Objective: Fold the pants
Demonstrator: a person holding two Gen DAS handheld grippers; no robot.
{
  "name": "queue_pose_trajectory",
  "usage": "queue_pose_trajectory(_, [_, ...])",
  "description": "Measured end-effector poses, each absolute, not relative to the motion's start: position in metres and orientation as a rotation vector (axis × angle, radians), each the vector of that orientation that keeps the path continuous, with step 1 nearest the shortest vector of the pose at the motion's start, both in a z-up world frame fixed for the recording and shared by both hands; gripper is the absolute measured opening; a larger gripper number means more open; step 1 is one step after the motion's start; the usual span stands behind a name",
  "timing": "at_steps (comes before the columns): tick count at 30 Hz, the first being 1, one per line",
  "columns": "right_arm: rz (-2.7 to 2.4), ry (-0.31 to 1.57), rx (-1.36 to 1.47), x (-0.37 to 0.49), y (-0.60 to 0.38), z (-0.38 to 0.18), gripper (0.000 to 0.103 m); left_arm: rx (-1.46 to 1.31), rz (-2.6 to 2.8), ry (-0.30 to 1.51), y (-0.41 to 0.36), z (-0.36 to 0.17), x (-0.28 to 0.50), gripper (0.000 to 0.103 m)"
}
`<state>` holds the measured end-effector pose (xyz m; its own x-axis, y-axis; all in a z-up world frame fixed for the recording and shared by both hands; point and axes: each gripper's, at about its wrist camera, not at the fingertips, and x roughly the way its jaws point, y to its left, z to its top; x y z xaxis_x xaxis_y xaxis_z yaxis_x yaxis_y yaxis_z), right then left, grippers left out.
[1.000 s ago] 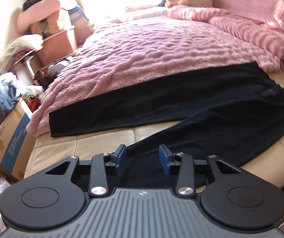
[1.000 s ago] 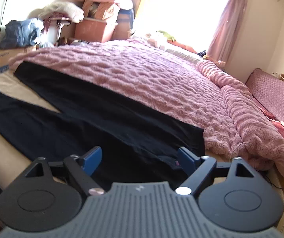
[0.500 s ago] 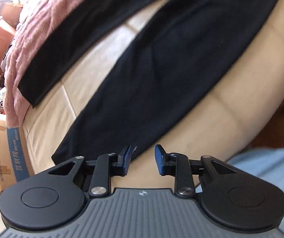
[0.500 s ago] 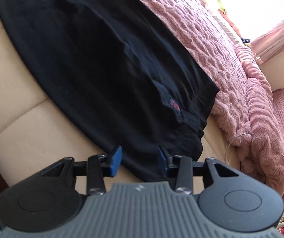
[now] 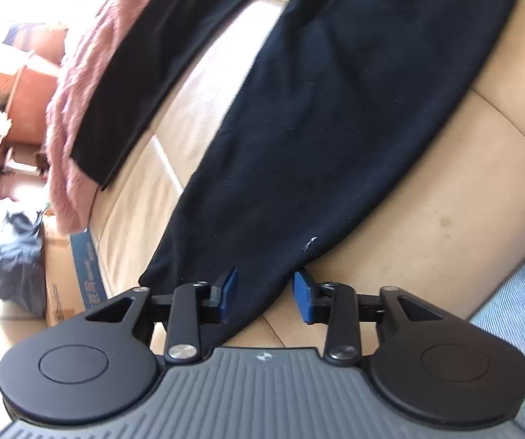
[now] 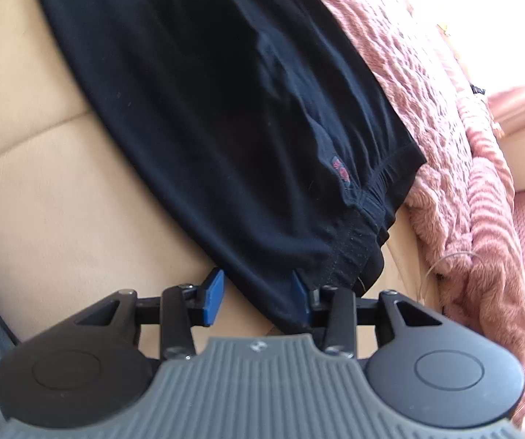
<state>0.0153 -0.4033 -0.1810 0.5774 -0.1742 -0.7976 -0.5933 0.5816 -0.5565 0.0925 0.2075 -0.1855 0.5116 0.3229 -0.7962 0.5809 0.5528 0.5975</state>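
Black pants (image 5: 317,117) lie spread flat on a beige padded bed edge (image 5: 445,197), legs apart. My left gripper (image 5: 265,294) is open, its blue pads on either side of the near leg's cuff end. The far leg (image 5: 160,55) lies partly on the pink blanket. In the right wrist view the pants' waistband (image 6: 357,226) with a small red logo (image 6: 340,168) lies just ahead. My right gripper (image 6: 257,298) is open, with the near waistband corner between its pads.
A fuzzy pink blanket (image 6: 445,128) covers the bed beyond the pants. A cardboard box (image 5: 68,274) and a dark bag (image 5: 10,252) stand on the floor at the left. Blue-grey cloth (image 5: 518,314) shows at the lower right of the left wrist view.
Both grippers have dropped from a raised view of the bed down to the pants' near edge. The left reached the cuff, the right the waistband corner. Both jaws narrowed, then stayed open.
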Motion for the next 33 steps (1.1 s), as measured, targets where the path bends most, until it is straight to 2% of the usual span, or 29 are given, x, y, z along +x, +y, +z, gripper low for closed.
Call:
queue_pose_trajectory(2, [0.311, 0.944, -1.002, 0.01, -0.404, -0.184, 0.036, 1.012, -0.105, 1.076, 0.207, -0.19, 0.099, 0.009])
queue_pose_trajectory(6, [0.345, 0.915, -1.103, 0.003, -0.406, -0.189, 0.036, 0.923, -0.008, 1.058, 0.205, -0.185, 0.097, 0.002])
queue_pose_trajectory(9, [0.38, 0.879, -1.192, -0.003, -0.406, -0.195, 0.034, 0.851, 0.058, 1.018, 0.203, -0.169, 0.095, 0.001])
queue_pose_trajectory(10, [0.394, 0.868, -1.216, -0.004, -0.406, -0.196, 0.031, 0.827, 0.077, 1.009, 0.203, -0.164, 0.095, 0.001])
queue_pose_trajectory(12, [0.416, 0.858, -1.261, -0.008, -0.404, -0.201, 0.0, 0.776, 0.105, 0.996, 0.203, -0.152, 0.098, 0.001])
queue_pose_trajectory(17, [0.352, 0.78, -1.208, -0.012, -0.405, -0.186, 0.0, 0.678, 0.158, 0.927, 0.205, -0.12, 0.099, 0.001])
queue_pose_trajectory(25, [0.115, 0.553, -0.964, 0.008, -0.411, -0.093, 0.0, 0.554, 0.246, 0.762, 0.199, -0.043, 0.113, 0.001])
queue_pose_trajectory(29, [0.091, 0.538, -0.907, 0.042, -0.414, -0.063, 0.0, 0.577, 0.276, 0.718, 0.194, -0.016, 0.143, 0.001])
queue_pose_trajectory(33, [0.096, 0.564, -0.926, 0.092, -0.415, -0.058, 0.0, 0.594, 0.308, 0.736, 0.193, -0.012, 0.192, 0.001])
